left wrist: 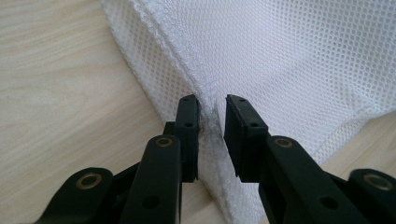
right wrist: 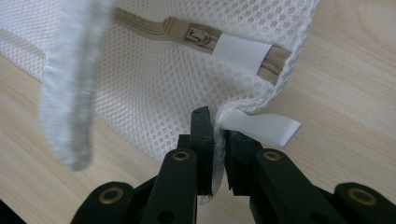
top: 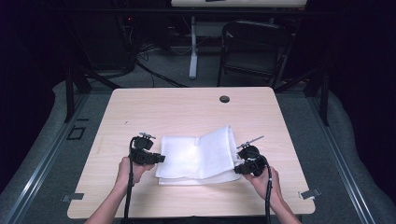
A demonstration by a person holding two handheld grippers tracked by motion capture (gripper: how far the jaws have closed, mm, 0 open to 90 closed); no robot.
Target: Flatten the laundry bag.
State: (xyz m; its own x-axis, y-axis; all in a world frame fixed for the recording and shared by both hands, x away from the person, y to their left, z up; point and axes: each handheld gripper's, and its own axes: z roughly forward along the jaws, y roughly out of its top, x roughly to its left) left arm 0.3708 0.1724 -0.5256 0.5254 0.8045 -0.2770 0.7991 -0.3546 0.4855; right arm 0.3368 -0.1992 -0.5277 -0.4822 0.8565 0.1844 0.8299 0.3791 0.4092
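Because the white mesh laundry bag (top: 198, 158) lay partly folded near the front middle of the pale wooden table (top: 187, 105), each hand had come at it from its own side. That left the fabric spanned between the two tools rather than bunched under one.

The left gripper (top: 159, 157) sat at the bag's left edge. In the left gripper view its black jaws stood a little apart, with the stitched seam (left wrist: 210, 116) running up between them; the pads did not look to be pressing on it — a loosened hold, by my reading, not a firm one.

The right gripper (top: 237, 169) worked the opposite corner, where the jaws were all but closed, pinching the mesh edge just beside a small white fabric tab (right wrist: 261, 126). The tan zipper (right wrist: 196, 35) ran across the bag above that corner, so the grip probably served to keep the closure end steady. A blurred white strip (right wrist: 70, 93) hung across the left of that view — what it was I could not tell.

With one corner clamped and the other slack, the bag seemed midway through being folded or smoothed.
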